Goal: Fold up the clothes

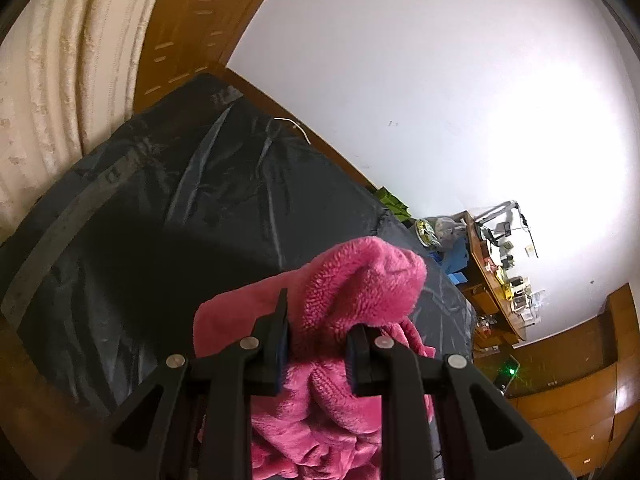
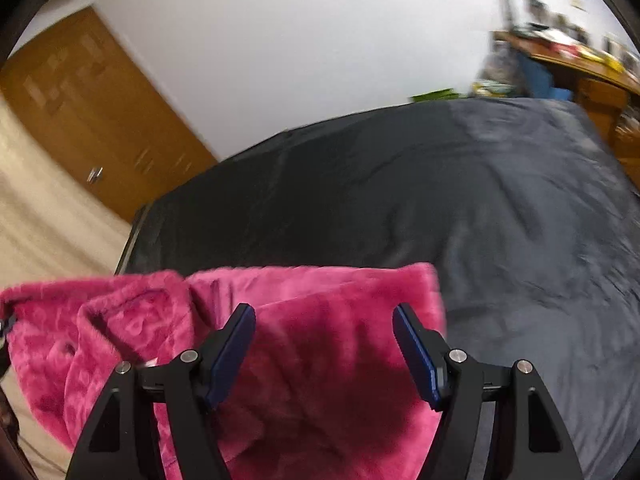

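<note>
From the left wrist camera, the left gripper (image 1: 318, 332) has its jaws nearly closed on a bunched fold of the fluffy pink fleece garment (image 1: 360, 280), which bulges up between and above the blue pads; the rest of the fabric hangs in loose folds beneath the tool. The garment sits at the near edge of the bed covered in a dark grey, slightly shiny sheet (image 1: 160, 208). The step in hand looks like laying the garment out on the bed, with this side held by one end. Behind are cream curtains (image 1: 52, 92), a wooden door (image 1: 184, 28) and, off to the right, a cluttered wooden desk (image 1: 496, 280), all well apart from the work.

From the right wrist camera, which is blurred, the right gripper (image 2: 324, 340) hovers over the garment with its jaws standing wide and nothing between them; the fleece lies below the pads, not pinched. Here the pink fabric (image 2: 320, 320) spreads fairly flat across the near edge of the bed, its far edge straight, its left part rumpled over a raised panel, maybe a pocket.

The next move probably calls for the right jaws to take an edge or corner so both hands can bring one part over another. The thick pile and the rumpled left part may hinder a clean grip; the sheet beyond is bare.
</note>
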Demonstrator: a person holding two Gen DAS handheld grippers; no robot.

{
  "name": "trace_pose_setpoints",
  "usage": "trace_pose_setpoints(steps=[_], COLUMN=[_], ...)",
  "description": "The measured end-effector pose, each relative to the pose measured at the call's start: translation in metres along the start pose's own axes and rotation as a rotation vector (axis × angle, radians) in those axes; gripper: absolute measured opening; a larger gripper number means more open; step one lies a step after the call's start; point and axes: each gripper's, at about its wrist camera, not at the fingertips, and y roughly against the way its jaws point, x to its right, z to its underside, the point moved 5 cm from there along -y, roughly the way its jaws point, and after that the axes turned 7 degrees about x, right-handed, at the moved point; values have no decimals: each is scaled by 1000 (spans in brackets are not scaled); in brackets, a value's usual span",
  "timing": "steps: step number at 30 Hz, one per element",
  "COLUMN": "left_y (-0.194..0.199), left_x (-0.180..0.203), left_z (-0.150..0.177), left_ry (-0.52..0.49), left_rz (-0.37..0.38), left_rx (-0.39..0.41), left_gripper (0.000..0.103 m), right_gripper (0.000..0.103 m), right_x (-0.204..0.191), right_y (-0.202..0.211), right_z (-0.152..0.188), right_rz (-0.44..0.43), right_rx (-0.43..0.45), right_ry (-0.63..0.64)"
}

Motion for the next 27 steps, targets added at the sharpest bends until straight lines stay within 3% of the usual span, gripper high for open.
trace_pose_setpoints(steps=[7, 12, 19, 23, 27], left_y=[20, 27, 2, 0, 5], left_x=[-21, -50, -91, -103, -111], left_z=[-25, -44, -40, -37, -39], left_ry=[45, 117, 194, 224, 234], left_rz=[-29, -94, -185, -206, -224], left_rx=[65, 127, 89, 75, 71], left_gripper=[24, 24, 24, 24, 25], right_gripper=[73, 73, 73, 73, 73], right_x=[-42, -62, -81, -105, -138], right_y=[-65, -63, -65, -65, -81], right_z=[9, 15, 37, 45, 41], right_rz=[-27, -106, -41, -111, -189], right_rx=[-147, -176, -232, -238, -229], right_ry=[283, 360, 542, 541, 449])
